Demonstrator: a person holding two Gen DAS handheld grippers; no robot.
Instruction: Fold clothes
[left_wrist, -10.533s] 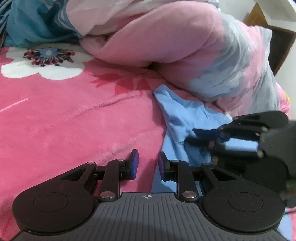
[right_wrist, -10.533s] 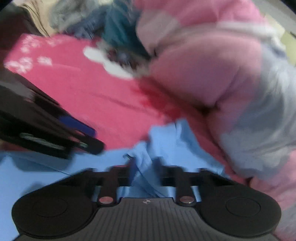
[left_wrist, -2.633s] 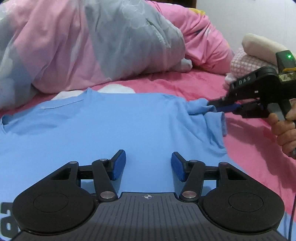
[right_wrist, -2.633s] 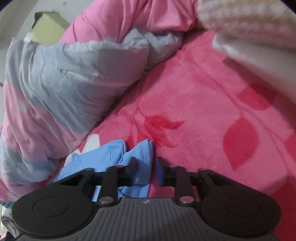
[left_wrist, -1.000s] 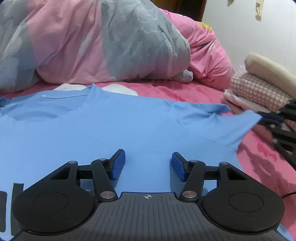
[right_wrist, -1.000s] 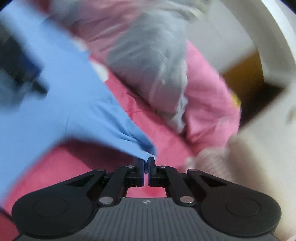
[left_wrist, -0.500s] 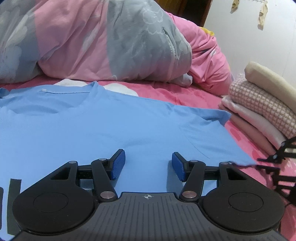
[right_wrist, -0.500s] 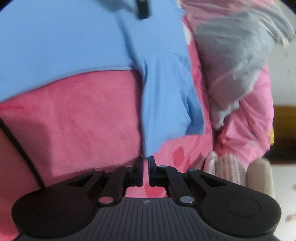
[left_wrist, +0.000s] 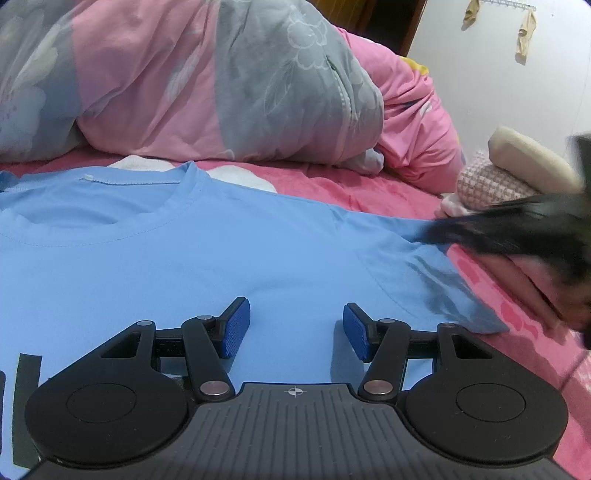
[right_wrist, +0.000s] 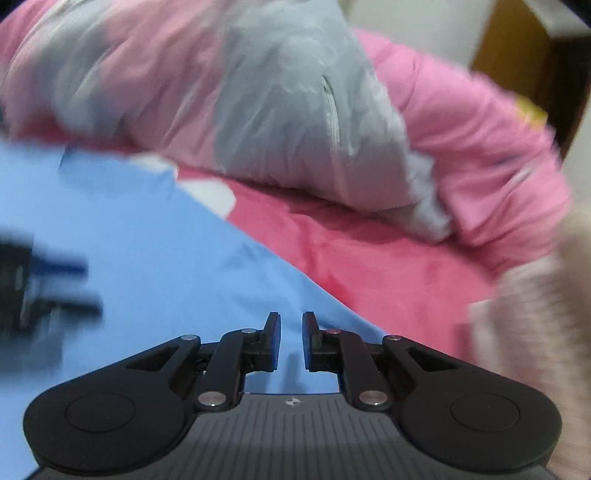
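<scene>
right tool (right_wrist: 291, 341) released sleeve (left_wrist: 436, 291), jaws parted, shirt (left_wrist: 207, 258) flattened

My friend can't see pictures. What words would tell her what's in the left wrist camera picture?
A light blue T-shirt lies spread flat on a pink bedspread, with the open left gripper hovering over its middle. A pink and grey quilt is heaped behind it, folded clothes are stacked at the right, and the blurred right gripper reaches over the sleeve.
</scene>
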